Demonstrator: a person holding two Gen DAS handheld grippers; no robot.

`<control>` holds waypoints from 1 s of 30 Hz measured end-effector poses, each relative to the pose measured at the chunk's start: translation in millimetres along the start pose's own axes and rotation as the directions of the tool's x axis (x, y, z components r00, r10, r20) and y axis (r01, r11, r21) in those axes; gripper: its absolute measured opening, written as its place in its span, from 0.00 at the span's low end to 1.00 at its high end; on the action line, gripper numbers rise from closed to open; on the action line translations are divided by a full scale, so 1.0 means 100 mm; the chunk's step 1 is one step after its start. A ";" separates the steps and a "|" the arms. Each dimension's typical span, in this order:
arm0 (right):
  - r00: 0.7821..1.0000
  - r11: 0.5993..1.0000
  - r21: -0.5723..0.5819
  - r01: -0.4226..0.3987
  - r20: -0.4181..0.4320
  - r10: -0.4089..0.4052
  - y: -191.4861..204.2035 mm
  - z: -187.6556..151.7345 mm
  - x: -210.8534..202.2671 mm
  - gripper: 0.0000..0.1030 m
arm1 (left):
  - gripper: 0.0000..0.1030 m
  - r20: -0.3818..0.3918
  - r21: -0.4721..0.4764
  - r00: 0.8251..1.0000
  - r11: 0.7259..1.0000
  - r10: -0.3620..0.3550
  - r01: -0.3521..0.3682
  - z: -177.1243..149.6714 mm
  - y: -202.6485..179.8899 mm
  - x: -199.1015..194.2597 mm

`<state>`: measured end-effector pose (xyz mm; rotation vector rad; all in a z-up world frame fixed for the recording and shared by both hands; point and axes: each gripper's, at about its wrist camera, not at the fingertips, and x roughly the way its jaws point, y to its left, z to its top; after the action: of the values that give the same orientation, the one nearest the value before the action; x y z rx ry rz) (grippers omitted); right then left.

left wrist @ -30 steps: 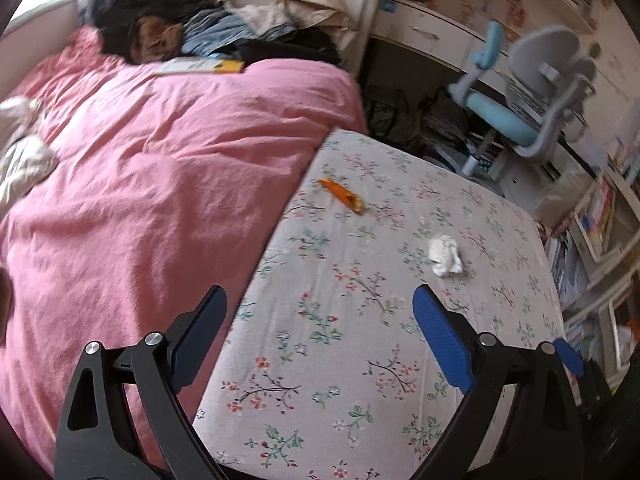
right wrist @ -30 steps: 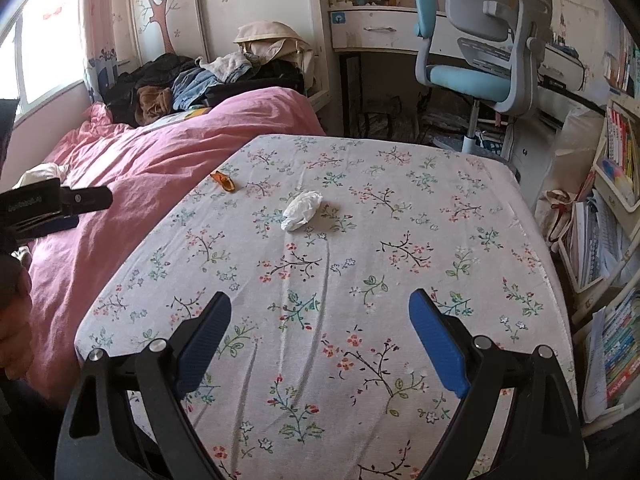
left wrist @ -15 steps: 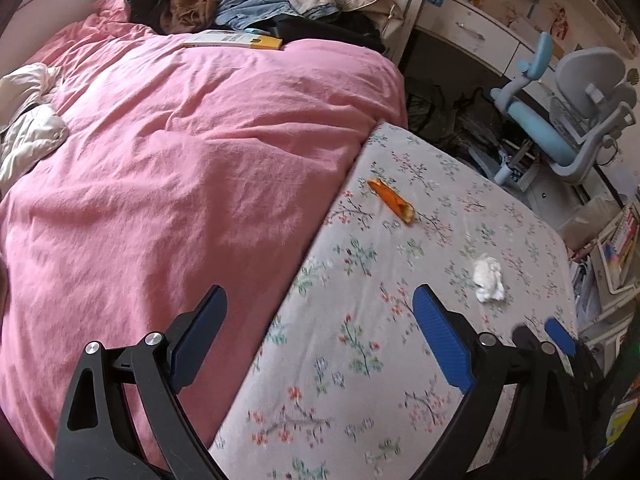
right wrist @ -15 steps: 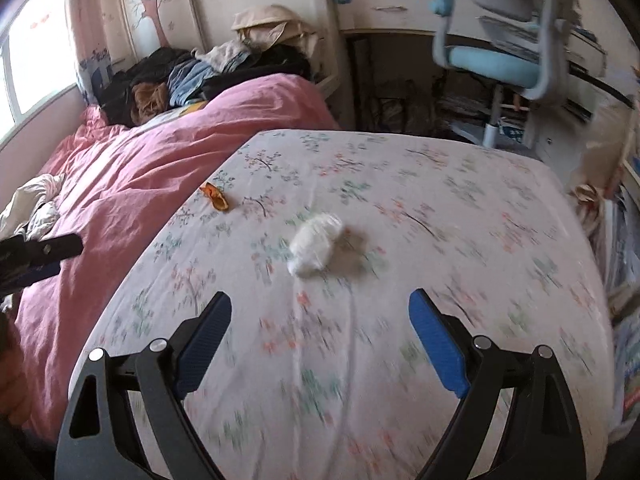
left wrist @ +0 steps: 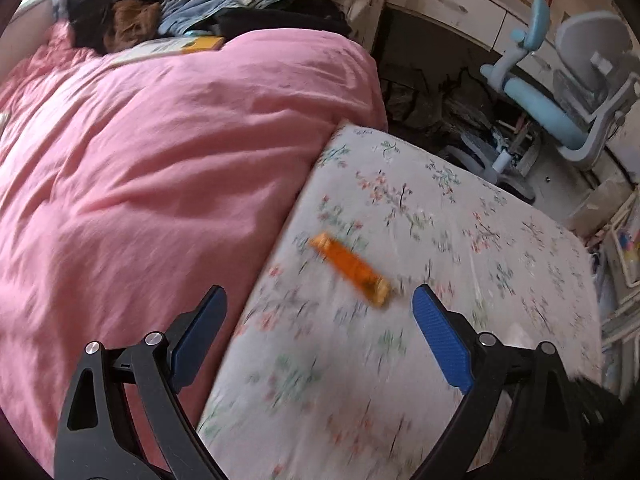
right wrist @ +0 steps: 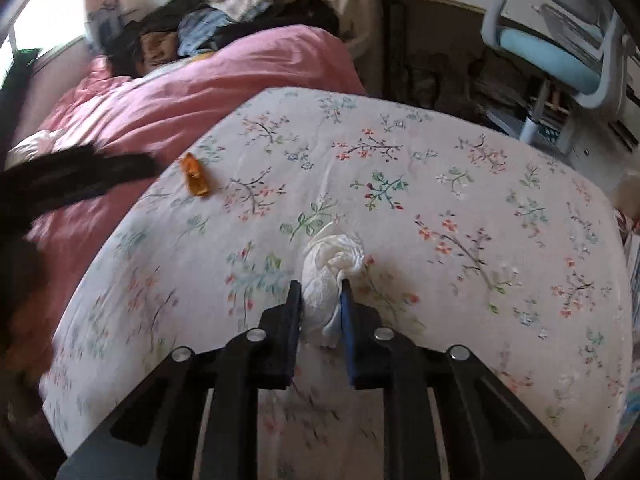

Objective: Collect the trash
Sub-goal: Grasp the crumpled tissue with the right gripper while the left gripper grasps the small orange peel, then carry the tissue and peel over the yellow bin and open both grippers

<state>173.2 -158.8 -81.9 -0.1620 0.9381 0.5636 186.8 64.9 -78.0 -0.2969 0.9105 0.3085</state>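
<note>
Right wrist view: the right gripper point(right wrist: 320, 300), its jaws just closed onto the crumpled tissue point(right wrist: 330, 268), should lift gently straight off the floral sheet point(right wrist: 460, 184) while the left gripper point(left wrist: 320, 328), wide open and empty, centres over the orange wrapper point(left wrist: 350, 268).

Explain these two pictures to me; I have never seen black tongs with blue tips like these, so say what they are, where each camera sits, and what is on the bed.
There is no robot: a person holds a two-fingered grabbing tool in each hand, each carrying a camera that looks along its fingers. The left-hand view shows the left tool open, nearing a flat orange wrapper lying untouched on the flowered white bedsheet. In the right-hand view the right tool has just been closing, and its pads now pinch a crumpled white tissue. A pink quilt covers the rest of the bed, with a blue-and-grey desk chair beyond.
</note>
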 end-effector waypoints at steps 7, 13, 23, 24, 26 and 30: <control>0.996 0.993 0.067 -0.094 0.006 0.094 -0.25 -0.10 -0.16 0.19 | 0.80 -0.052 0.054 0.992 0.992 0.117 -0.114 0.08 -0.28 0.46; 0.987 0.981 0.112 -0.158 -0.004 0.160 -0.27 -0.10 -0.17 0.19 | 0.14 -0.009 0.110 1.000 0.994 0.028 -0.027 0.06 -0.34 0.38; 0.976 0.974 0.103 -0.204 0.093 0.195 -0.03 -0.32 -0.65 0.19 | 0.13 -0.010 0.021 0.928 0.928 -0.372 0.372 -0.37 -0.05 -0.48; 0.976 0.975 0.092 -0.204 0.102 0.194 0.03 -0.39 -0.72 0.19 | 0.13 0.002 0.034 0.921 0.920 -0.390 0.390 -0.43 -0.06 -0.62; 0.975 0.977 0.070 -0.199 0.118 0.190 0.15 -0.55 -0.89 0.19 | 0.13 0.019 0.055 0.912 0.911 -0.411 0.409 -0.53 -0.07 -0.82; 0.972 0.979 0.044 -0.200 0.134 0.193 0.27 -0.81 -1.14 0.19 | 0.13 0.032 0.095 0.896 0.894 -0.442 0.438 -0.86 -0.09 -1.27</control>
<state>48.7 -210.3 -35.3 0.0199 0.8479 0.7206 55.0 6.8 -24.1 -0.4044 0.7763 -0.1434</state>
